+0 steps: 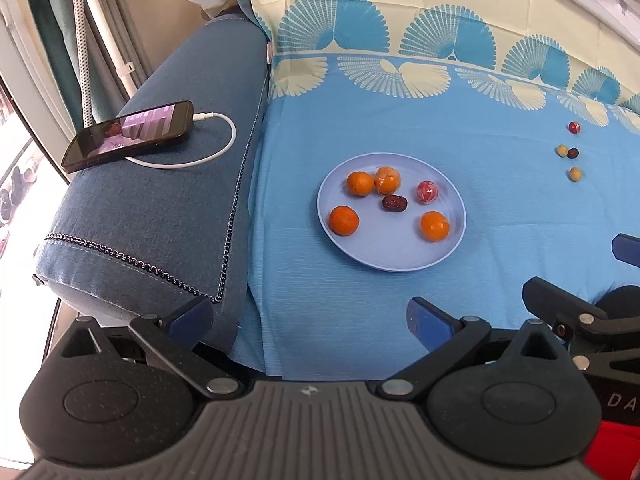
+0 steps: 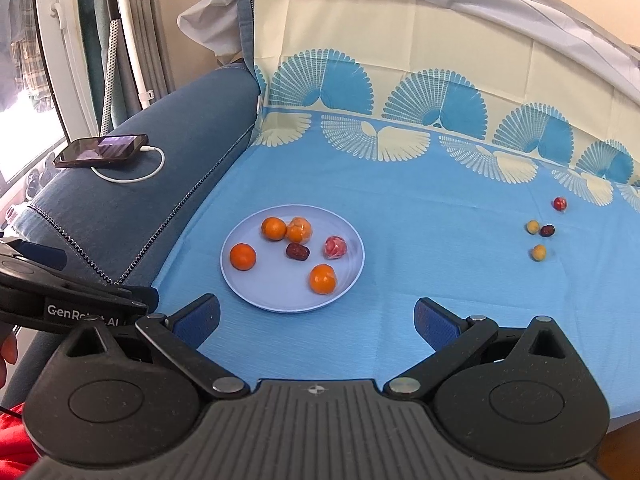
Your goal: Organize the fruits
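Left wrist view: left tongs point(image 1: 310, 320) wide, holding nothing, hovering short of the round pale-blue plastic plate point(image 1: 348, 258), which sits on the light-blue patterned bedsheet point(image 1: 500, 240). On the plate: three bare orange mandarins, one mandarin in clear wrap point(image 1: 387, 179), a dark red-brown date point(image 1: 394, 203) and a red-pink wrapped fruit point(image 1: 427, 191). Four small loose fruits lie well apart from the plate, far right: a red one point(image 1: 574, 127), a yellow one point(image 1: 562, 150) touching or just beside a dark one point(image 1: 573, 153), and another yellow one point(image 1: 575, 174). Black phone on a white charging cable point(image 1: 128, 135) rests on the blue sofa arm, clear of the work. Right wrist view: right tongs point(image 2: 317, 322) also wide and empty, lined up near the plate's near rim; the loose cluster is up-right of it, lowest yellow fruit point(image 2: 539, 252) nearest. Judgement: the step in hand is probably fetching the loose ones to the plate, and the right tongs are the better placed. Take the lone lowest yellow first; it has free space on both sides. For the touching pair, come in so the pads straddle one only, or the other rolls. Close gently, these are small and round on soft cloth. Set down in the plate's bare near area, low release so nothing bumps the mandarins.
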A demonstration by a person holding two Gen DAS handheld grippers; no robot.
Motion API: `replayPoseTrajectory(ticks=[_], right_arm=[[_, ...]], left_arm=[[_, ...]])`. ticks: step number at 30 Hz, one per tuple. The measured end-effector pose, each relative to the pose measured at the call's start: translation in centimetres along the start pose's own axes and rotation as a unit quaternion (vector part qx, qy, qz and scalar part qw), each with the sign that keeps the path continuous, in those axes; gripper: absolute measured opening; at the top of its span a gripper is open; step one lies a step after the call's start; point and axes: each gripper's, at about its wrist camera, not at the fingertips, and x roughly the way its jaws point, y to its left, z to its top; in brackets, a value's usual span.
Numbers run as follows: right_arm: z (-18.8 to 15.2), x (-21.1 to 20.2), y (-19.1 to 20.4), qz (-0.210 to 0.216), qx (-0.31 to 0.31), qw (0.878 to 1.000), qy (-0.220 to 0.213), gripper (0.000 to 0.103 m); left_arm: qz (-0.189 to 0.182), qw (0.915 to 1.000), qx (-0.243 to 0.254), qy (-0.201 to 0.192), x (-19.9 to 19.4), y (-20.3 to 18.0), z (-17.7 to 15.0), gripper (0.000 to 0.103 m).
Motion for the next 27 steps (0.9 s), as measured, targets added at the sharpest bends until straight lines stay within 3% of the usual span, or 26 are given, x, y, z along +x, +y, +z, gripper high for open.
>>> replayPoseTrajectory(ticks=[27], right_arm=[[0.0, 0.45, 0.35, 0.004, -0.01, 1.0, 0.009, 0.102]], left_arm=[[-0.003, 1.0, 0.0, 0.006, 0.52, 0.07, 0.06, 0.103]])
